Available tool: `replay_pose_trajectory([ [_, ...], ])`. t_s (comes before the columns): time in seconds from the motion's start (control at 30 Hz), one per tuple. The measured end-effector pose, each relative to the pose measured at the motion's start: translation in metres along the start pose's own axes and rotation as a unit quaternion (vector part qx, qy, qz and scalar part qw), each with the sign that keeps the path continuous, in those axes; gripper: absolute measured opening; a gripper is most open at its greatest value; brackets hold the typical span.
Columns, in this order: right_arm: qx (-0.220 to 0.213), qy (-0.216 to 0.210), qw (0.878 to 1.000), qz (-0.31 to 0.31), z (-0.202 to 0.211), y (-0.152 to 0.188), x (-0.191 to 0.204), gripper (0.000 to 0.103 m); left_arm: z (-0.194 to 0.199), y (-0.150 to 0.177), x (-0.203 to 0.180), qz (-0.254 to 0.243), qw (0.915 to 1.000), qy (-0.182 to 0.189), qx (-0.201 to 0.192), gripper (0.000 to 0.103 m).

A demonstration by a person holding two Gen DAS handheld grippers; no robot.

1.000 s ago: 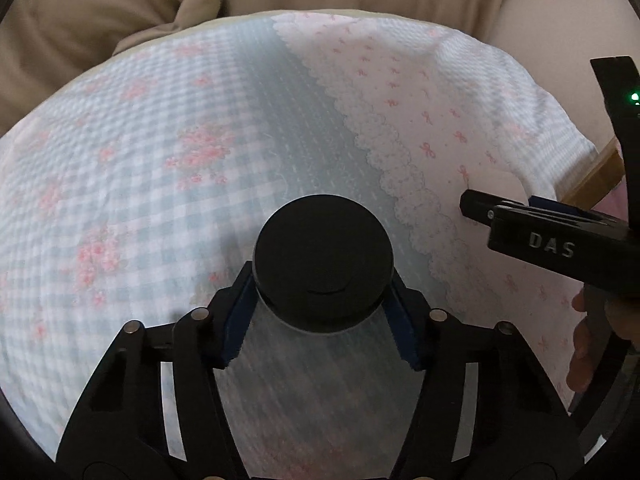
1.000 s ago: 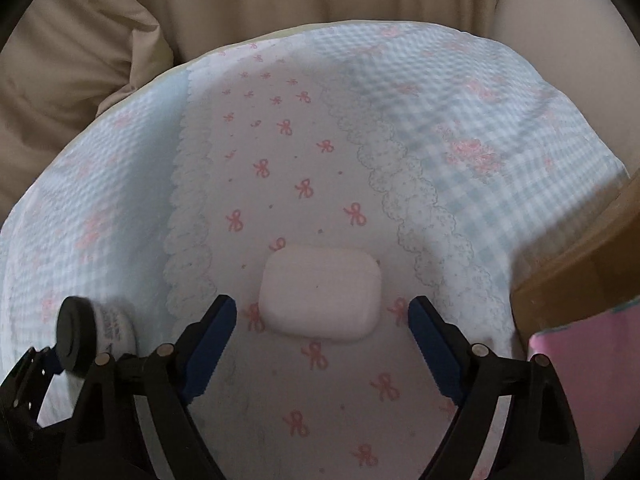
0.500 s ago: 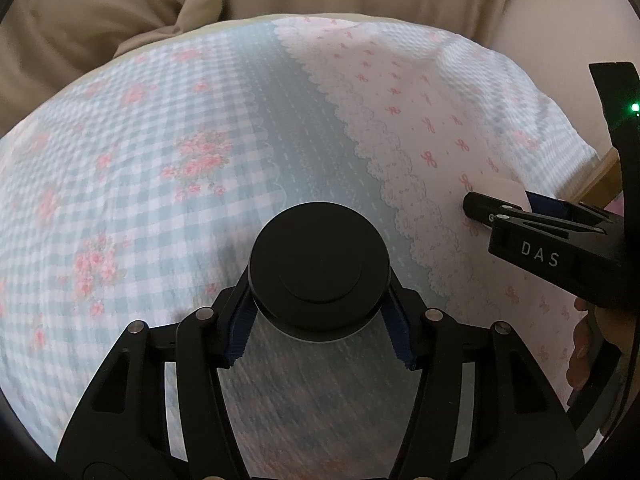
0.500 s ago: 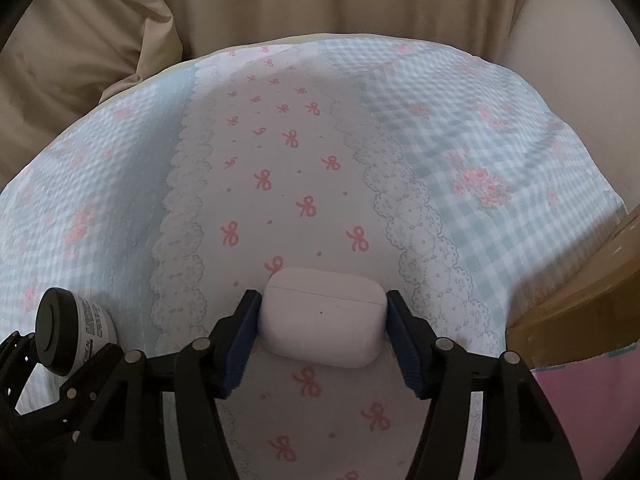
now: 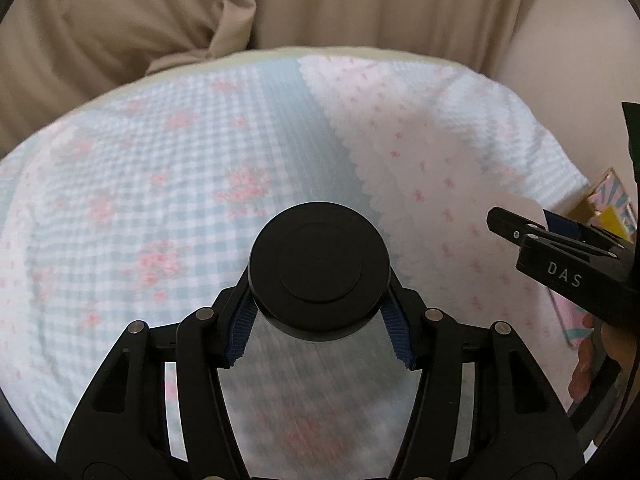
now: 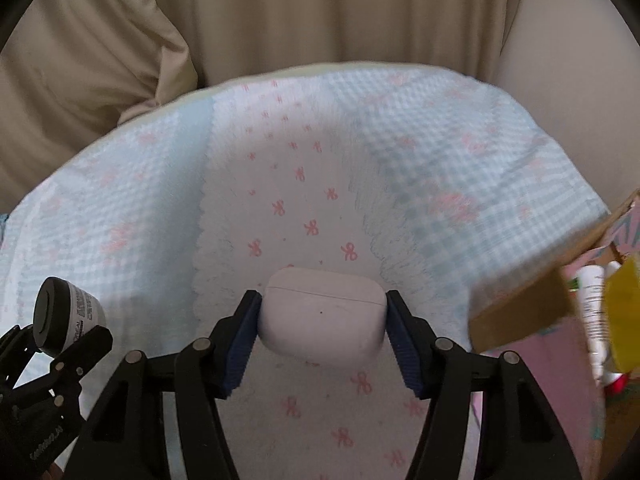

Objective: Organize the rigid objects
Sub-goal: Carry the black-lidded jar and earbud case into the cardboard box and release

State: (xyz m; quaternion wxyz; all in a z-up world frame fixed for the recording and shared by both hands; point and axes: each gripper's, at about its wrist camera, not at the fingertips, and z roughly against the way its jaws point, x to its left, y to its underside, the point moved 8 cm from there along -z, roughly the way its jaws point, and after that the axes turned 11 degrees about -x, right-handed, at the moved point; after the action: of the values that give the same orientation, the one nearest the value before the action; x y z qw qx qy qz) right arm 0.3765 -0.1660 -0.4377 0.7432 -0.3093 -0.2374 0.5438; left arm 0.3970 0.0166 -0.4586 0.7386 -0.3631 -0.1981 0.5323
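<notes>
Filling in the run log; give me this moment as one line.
left gripper: shut on black-capped jar | right gripper: shut on white earbud case | both above patterned cloth | box at right

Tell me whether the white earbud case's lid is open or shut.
Shut: the rounded white plastic earbud case in the right claw shows only a thin closed seam.

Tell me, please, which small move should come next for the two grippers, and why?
Probably carry both loads right, toward the cardboard box. The left gripper is shut on the black-capped jar, and the right gripper is shut on the white earbud case. Both seem lifted off the bedspread, and the box already holds a tube, so it looks like the place to put them.
</notes>
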Motion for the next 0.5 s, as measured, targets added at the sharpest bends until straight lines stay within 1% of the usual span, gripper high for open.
replay_pose_trajectory([
  [0.13, -0.018, -0.006, 1.0, -0.002, 0.037, -0.016, 0.0, 0.057, 0.04, -0.02, -0.009, -0.007, 0.9998, 0.0, -0.017, 0.053],
  [0.27, -0.04, -0.011, 0.999, -0.003, 0.086, -0.04, -0.003, 0.057, 0.087, -0.046, -0.023, -0.012, 0.9994, 0.001, -0.032, 0.053],
  [0.4, -0.052, -0.015, 0.999, -0.009, 0.136, -0.062, -0.015, 0.057, 0.128, -0.074, -0.041, -0.011, 0.9989, 0.006, -0.045, 0.053],
  [0.5, -0.055, -0.016, 0.998, -0.015, 0.174, -0.08, -0.029, 0.057, 0.158, -0.095, -0.062, -0.017, 0.9982, 0.01, -0.056, 0.053],
])
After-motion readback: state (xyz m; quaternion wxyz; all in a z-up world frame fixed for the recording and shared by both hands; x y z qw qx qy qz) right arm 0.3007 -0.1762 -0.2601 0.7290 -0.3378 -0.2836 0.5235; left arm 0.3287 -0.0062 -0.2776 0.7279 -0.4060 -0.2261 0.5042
